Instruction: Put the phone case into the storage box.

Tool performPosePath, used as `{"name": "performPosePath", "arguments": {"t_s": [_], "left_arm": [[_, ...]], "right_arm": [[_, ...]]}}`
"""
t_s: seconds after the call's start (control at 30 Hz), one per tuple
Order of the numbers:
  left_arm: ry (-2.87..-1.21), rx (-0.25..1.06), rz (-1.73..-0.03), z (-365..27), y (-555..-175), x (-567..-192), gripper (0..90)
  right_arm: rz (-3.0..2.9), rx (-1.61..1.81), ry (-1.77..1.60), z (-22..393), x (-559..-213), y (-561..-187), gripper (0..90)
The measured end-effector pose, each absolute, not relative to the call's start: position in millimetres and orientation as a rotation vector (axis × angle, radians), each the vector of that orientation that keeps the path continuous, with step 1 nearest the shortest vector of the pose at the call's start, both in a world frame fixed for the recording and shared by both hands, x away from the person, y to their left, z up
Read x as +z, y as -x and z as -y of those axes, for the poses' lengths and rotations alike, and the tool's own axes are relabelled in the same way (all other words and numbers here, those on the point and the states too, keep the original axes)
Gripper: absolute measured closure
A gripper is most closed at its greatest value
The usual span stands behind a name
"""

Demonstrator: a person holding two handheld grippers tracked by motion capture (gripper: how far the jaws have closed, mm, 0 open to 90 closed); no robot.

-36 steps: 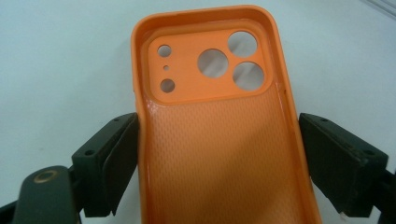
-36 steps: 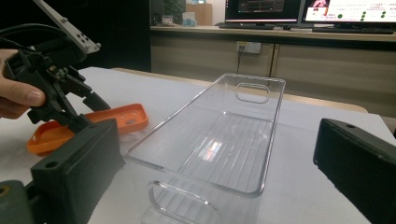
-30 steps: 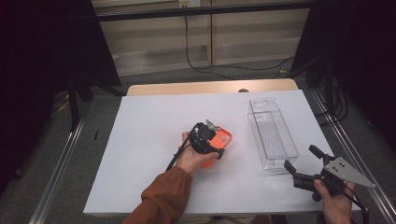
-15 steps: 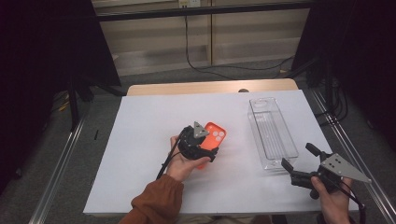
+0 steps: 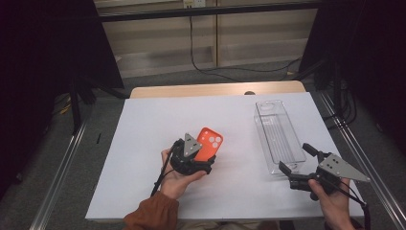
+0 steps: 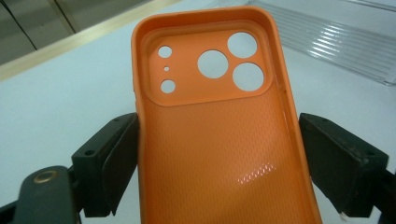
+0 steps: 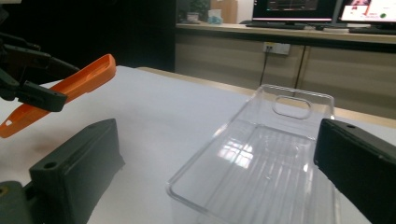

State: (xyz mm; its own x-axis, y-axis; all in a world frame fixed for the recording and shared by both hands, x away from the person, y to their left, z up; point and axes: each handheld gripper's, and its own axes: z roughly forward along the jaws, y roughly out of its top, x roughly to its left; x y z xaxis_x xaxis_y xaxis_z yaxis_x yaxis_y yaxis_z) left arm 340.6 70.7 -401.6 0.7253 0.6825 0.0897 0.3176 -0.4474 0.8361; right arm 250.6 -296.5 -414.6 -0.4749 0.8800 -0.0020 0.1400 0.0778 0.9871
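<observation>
No readable text, label, brand or number on any object; distant monitor screens too blurred.

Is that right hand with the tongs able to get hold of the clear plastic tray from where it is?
Probably yes. The right tongs stand open at the near end of the clear tray, nothing between them; the left tongs hold the orange phone case well aside.

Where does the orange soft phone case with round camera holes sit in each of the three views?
High view: the orange soft phone case is left of centre, held in the left hand-held gripper.
Left gripper view: the case runs up the middle, clamped between both jaws.
Right gripper view: the case is at the left edge, edge-on and tilted.
Shared landmark: the clear plastic tray.
</observation>
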Motion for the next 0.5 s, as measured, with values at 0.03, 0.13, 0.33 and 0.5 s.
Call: {"name": "performPosePath", "arguments": {"t_s": [0.03,0.13,0.33,0.5], "left_arm": [[-2.050,0.536,-0.755,-71,-338,-402,15.2],[-2.041,0.546,-0.749,-70,-334,-401,15.2],[-2.031,0.583,-0.716,-63,-326,-401,15.2],[-2.012,0.615,-0.694,-61,-321,-399,15.2]], "right_arm": [[-1.721,1.451,-1.001,294,-414,-251,0.0],[-1.753,1.458,-0.959,284,-413,-253,0.0],[-1.800,1.462,-0.937,262,-406,-258,1.0],[-1.834,1.500,-0.934,246,-399,-266,4.0]]}}
